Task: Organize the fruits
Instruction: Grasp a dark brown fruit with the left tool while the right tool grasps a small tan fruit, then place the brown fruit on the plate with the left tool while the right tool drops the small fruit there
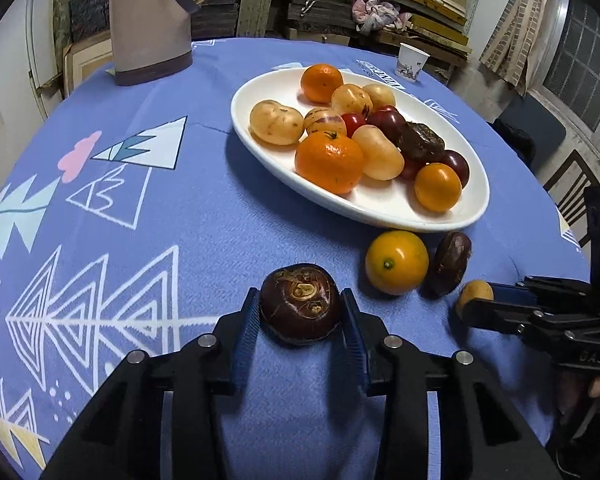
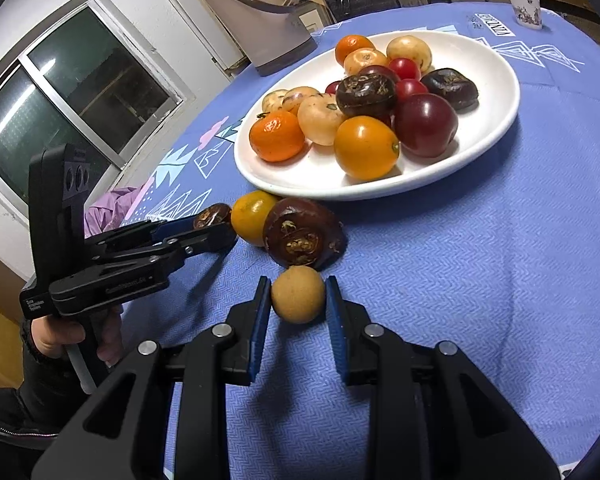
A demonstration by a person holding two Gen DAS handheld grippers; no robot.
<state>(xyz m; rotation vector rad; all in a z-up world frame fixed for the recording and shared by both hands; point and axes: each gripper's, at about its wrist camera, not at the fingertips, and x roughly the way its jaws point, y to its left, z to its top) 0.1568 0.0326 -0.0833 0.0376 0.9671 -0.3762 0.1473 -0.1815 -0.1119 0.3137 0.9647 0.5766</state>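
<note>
A white oval plate [image 1: 268, 92] [image 2: 308, 172] on the blue patterned cloth holds several mandarins, pale yellow fruits, red fruits and dark water chestnuts. My left gripper [image 1: 300, 300] [image 2: 220, 228] is shut on a dark brown water chestnut [image 1: 300, 304] [image 2: 214, 216] that rests on the cloth in front of the plate. My right gripper [image 2: 298, 288] [image 1: 472, 300] is shut on a small round tan fruit [image 2: 298, 294] [image 1: 476, 291], also low on the cloth. Between the two, a yellow-orange citrus [image 1: 396, 262] [image 2: 252, 216] and another water chestnut [image 1: 450, 262] [image 2: 304, 236] lie loose beside the plate rim.
A tall beige thermos jug [image 1: 148, 20] [image 2: 260, 20] stands at the table's far left. A paper cup [image 1: 411, 61] [image 2: 524, 4] sits behind the plate. A chair [image 1: 568, 188] is beyond the right table edge. A person's hand [image 2: 60, 336] holds the left gripper.
</note>
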